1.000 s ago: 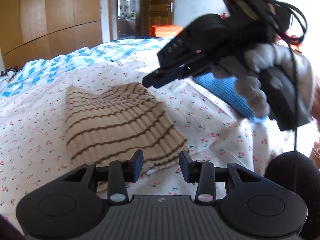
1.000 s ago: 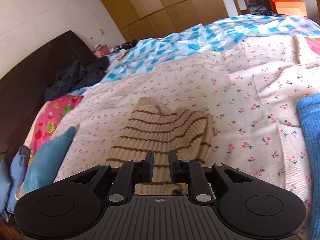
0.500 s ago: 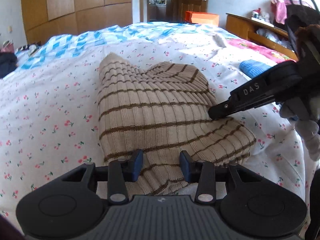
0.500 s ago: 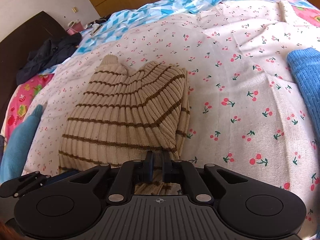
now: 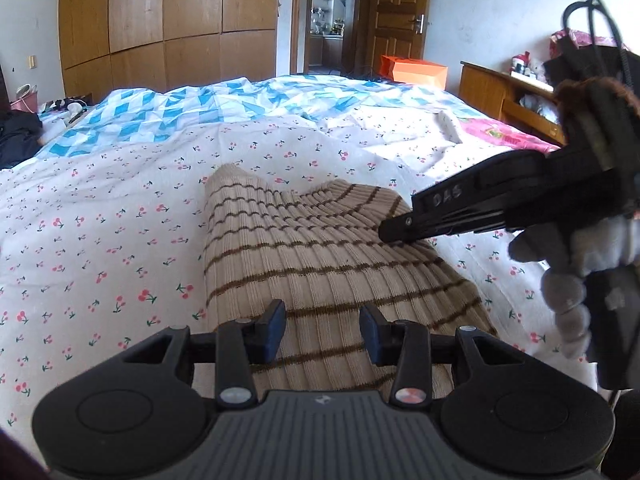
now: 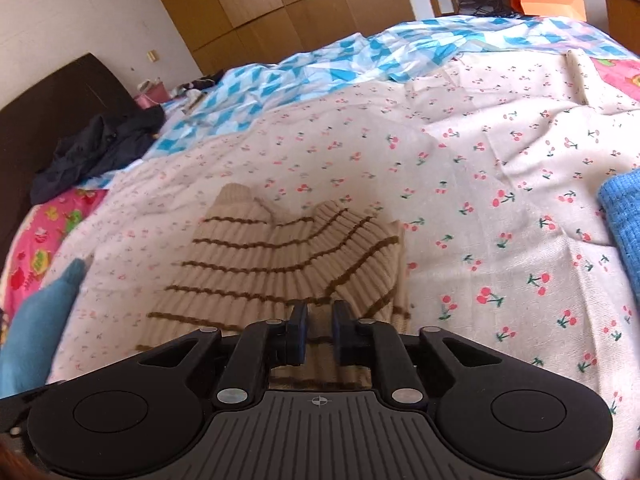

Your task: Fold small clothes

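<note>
The left gripper (image 5: 322,330) is hovering low over the near end of the striped sweater (image 5: 320,272), with its two fingers spread wide apart and nothing between them. The right gripper (image 6: 320,330) is reaching in from the right side. Its tips are resting on the sweater's right edge. Its fingers are sitting close together with a small gap, and I cannot tell if they are pinching any cloth. In the left camera, the right gripper (image 5: 390,234) is showing as a long black arm held by a hand in a grey glove (image 5: 568,276).

The sweater is tan with thin brown stripes. It is lying folded on the bed (image 6: 460,184), on a white sheet with little red cherries. A blue knit cloth (image 6: 624,216) is lying well off to the right. A blue and white quilt (image 5: 224,108) is covering the far part of the bed.
</note>
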Demonstrator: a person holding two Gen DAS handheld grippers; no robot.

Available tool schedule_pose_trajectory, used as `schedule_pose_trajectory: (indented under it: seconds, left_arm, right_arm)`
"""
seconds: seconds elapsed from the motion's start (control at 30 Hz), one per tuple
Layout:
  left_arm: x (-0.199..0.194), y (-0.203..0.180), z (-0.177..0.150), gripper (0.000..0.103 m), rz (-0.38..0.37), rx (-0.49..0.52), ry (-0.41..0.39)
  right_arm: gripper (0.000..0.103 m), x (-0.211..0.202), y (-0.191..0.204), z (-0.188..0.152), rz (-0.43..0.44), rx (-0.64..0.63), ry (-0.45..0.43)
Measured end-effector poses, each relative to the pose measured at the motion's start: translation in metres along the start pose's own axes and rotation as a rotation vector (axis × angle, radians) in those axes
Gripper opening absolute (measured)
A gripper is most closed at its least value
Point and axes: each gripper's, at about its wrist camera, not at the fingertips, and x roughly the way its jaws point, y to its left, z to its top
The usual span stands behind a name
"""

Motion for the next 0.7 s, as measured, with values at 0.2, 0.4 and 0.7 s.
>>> schedule_pose_trajectory:
  seconds: [0.2,0.4,0.7]
  left_arm:
    - [0.009,0.000,-0.004,0.046,-0.007,0.024,0.038]
    - [-0.007,0.016,0.012,0.046,-0.017,-0.015,-0.019]
    - [0.026,0.033,0.021,0.050,0.063,-0.001,0.018]
  right_arm:
    - [0.005,0.011,-0.018,-0.010,-0.010,0.025,0.003]
    - [0.005,0.005,-0.019,-0.012,-0.051,0.014,0.010]
    - [0.019,-0.016,-0.007,0.005,0.002,0.033,-0.026]
